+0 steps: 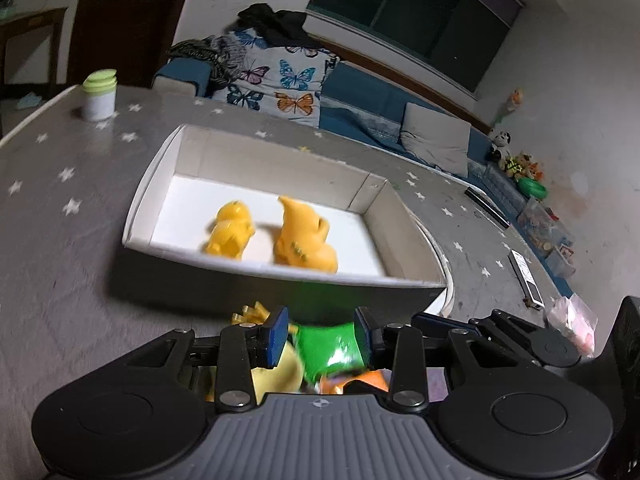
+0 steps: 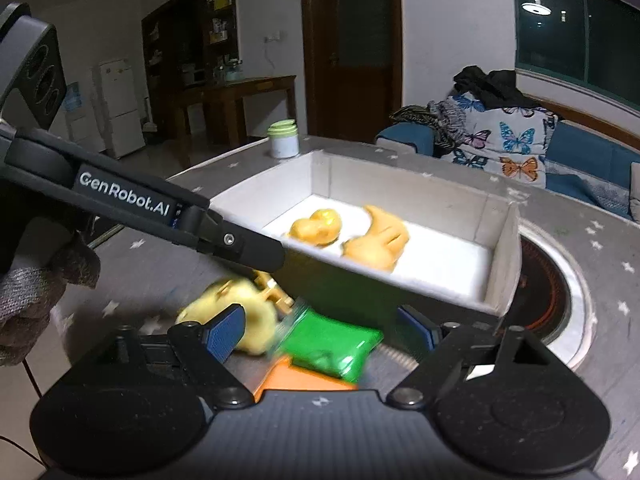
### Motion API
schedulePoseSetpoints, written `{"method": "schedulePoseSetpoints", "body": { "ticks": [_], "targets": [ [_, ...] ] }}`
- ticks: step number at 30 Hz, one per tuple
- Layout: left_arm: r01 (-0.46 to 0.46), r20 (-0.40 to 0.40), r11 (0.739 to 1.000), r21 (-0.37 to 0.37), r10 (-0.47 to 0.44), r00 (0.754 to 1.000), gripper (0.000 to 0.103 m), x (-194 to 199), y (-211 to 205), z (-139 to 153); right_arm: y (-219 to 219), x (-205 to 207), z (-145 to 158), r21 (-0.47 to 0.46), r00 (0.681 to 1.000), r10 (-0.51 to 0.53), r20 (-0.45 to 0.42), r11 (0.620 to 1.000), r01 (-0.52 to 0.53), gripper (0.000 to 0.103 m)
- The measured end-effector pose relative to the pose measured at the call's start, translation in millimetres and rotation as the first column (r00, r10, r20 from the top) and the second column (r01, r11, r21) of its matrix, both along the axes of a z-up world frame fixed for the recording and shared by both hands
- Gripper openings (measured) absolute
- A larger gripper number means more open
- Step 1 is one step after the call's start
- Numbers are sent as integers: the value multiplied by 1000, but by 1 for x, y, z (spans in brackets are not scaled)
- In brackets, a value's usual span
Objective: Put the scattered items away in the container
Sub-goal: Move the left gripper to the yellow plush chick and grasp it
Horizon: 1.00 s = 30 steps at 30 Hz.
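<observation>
A white box [image 1: 240,288] [image 2: 500,264] stands on the grey starred table with two yellow toys inside [image 1: 230,232] [image 1: 304,240] [image 2: 318,226] [image 2: 376,244]. In front of its near wall lie a green packet [image 1: 328,346] [image 2: 332,346], a pale yellow toy [image 2: 256,320], a small gold piece [image 1: 250,312] [image 2: 272,284] and an orange item [image 2: 300,376]. My left gripper [image 1: 320,334] is open over the packet, with a sliver of space at its left pad. My right gripper [image 2: 320,330] is open wide, the packet between its pads, untouched.
A jar with a green lid [image 1: 99,96] [image 2: 284,140] stands beyond the box. A round inset ring [image 2: 560,280] lies right of the box. Two remotes [image 1: 526,278] [image 1: 488,207] and a pink packet [image 1: 572,320] sit at the right. A knitted sleeve [image 2: 32,292] is at the left.
</observation>
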<state>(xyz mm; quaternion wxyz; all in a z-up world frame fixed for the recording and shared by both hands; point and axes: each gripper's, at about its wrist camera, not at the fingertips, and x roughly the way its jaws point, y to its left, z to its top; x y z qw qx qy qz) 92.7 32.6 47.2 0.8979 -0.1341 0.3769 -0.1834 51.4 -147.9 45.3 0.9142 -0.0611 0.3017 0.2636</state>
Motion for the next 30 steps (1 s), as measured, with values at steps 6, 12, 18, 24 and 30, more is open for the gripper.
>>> {"method": "schedulePoseSetpoints", "body": {
  "ticks": [6, 12, 18, 24, 30],
  "targets": [
    [-39, -20, 999, -31, 39, 999, 39, -15, 12, -8, 12, -15, -11, -8, 999, 41, -4, 999, -41, 84],
    [-70, -13, 997, -26, 70, 997, 39, -26, 20, -12, 19, -25, -19, -13, 998, 62, -13, 998, -62, 85],
    [-95, -6, 995, -28, 95, 995, 39, -30, 27, -12, 28, -29, -23, -22, 996, 89, -13, 996, -89, 85],
    [-113, -7, 993, -29, 113, 994, 39, -29, 34, -15, 40, -27, -25, -34, 993, 117, -1, 993, -117, 85],
    [-94, -10, 995, -31, 94, 996, 39, -25, 37, -18, 57, -17, -30, -64, 989, 149, 4, 987, -148, 85]
  ]
}}
